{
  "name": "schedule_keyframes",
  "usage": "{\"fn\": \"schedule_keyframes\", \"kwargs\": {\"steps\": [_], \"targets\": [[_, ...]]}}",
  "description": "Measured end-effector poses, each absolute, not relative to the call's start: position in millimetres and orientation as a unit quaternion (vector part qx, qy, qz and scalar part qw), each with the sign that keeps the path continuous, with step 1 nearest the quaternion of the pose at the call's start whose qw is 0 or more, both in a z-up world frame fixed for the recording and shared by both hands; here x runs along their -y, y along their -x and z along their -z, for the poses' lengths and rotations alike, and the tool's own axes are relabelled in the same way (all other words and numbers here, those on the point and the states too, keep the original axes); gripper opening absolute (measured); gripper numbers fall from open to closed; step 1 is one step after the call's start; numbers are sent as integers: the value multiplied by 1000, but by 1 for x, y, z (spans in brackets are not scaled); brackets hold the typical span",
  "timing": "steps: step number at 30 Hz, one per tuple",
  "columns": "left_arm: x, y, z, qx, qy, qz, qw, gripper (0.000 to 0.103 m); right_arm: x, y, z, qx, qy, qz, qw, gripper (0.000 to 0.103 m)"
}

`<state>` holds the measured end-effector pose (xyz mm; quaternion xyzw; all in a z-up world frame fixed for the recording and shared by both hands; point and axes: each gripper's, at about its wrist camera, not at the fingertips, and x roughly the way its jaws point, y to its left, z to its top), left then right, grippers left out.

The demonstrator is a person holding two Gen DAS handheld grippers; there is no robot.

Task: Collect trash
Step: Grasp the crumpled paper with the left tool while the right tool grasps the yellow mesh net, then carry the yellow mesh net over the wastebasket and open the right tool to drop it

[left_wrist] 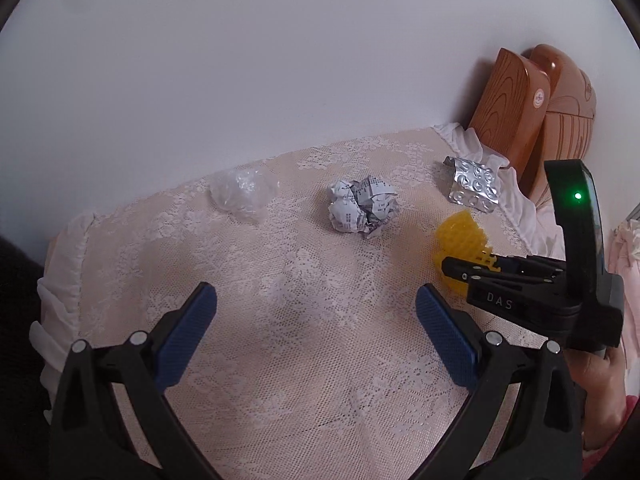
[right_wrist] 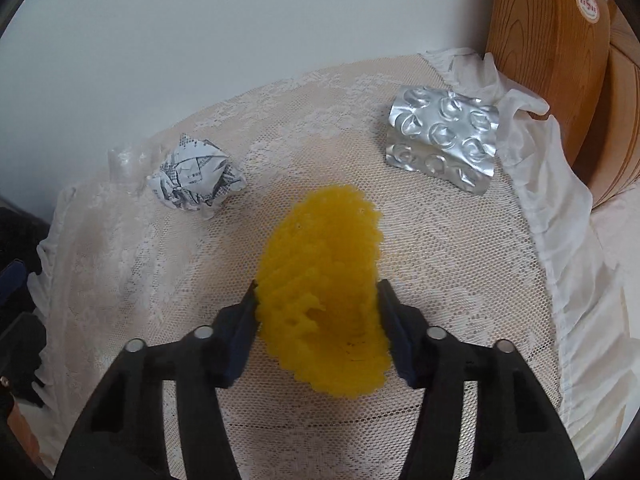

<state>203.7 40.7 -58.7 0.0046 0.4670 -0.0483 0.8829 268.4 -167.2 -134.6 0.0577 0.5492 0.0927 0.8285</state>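
Right gripper (right_wrist: 318, 312): fingers clamped on the yellow mesh piece (right_wrist: 324, 280), one pad on each side, lower centre of the right wrist view. Mesh is squeezed into a curved cup shape and sits on the lace cloth (right_wrist: 440, 264) covering the counter.

Left gripper (left_wrist: 316, 320): fingers wide apart, nothing between them, bottom of the left wrist view, over bare lace. Right gripper shows at mid right of that view with the yellow mesh at its tip.

Further out, mid frame in the left wrist view: crumpled printed paper ball (left_wrist: 362, 210) at centre, crumpled clear plastic (left_wrist: 240, 194) to its left, apart from it. In the right wrist view the plastic lies just behind the paper ball, at mid left.

Silver blister pack (right_wrist: 442, 138), bent, upper right of the right wrist view, near the cloth's frilled edge.

Farthest: wood-grain brown objects (left_wrist: 516, 108) against the white wall (left_wrist: 280, 60), upper right; can't tell what they are.
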Motion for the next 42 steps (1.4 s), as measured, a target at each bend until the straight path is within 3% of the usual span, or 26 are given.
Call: {"fn": "schedule_keyframes", "kwargs": {"steps": [8,16,19,22,24,27,42], "targets": [[-10,-243,72,-471,-14,59,880,95,185,-245,99,-519,-86,-97,845,37],[19,-318,122,-513,-11,29,858,95,212,-212,85,-504,-125,-74,851,40],[25,-328,135,-518,-41,18,854,87,220,-204,87,-506,-130,-67,850,41],[23,-334,143,-532,-31,19,846,67,227,-195,88,-509,-136,-62,848,41],[18,-332,143,-532,-12,19,846,62,229,-189,87,-510,-138,-60,847,41],[15,-323,138,-531,-4,23,847,54,231,-182,85,-509,-138,-61,847,41],[43,-127,43,-491,-30,67,868,54,260,-64,54,-499,-118,-50,857,41]]}}
